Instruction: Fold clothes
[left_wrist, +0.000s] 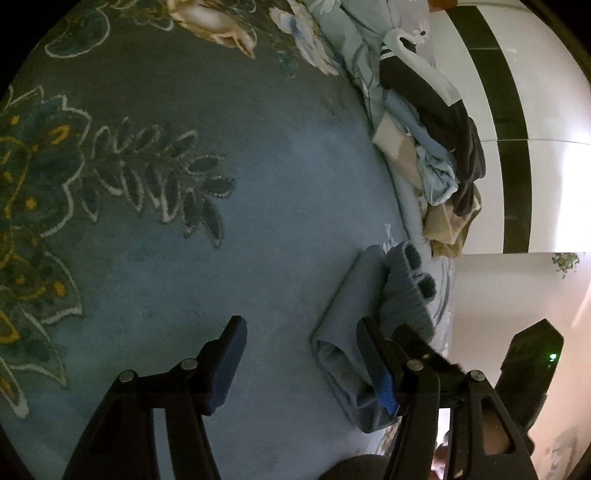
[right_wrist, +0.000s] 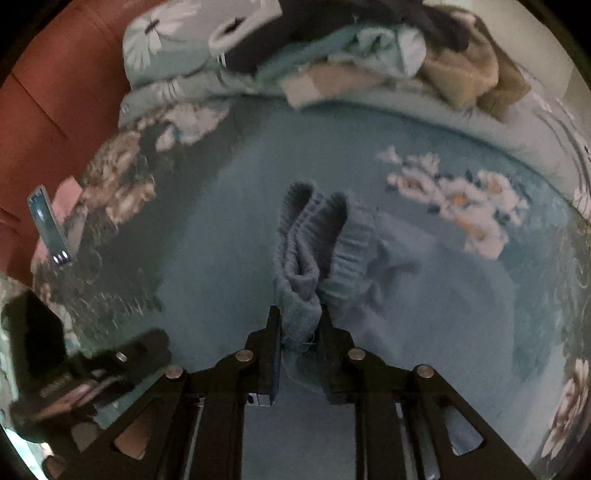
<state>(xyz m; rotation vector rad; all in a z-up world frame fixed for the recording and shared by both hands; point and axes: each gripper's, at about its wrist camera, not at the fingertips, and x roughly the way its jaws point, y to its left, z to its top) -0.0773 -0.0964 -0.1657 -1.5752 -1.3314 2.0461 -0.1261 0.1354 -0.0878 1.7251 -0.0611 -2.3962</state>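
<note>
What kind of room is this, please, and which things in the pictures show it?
Probably a bedroom. The work surface is a blue floral bedspread, a heap of unfolded clothes lies along its edge beside crumpled floral bedding, and a reddish-brown panel, perhaps a headboard, stands behind.

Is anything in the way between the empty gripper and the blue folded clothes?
Nothing visible. The left gripper is open over bare blue blanket, and the folded blue garment lies right beside its finger, nothing between. The right gripper already pinches the garment's edge. The clothes pile sits farther away.
</note>
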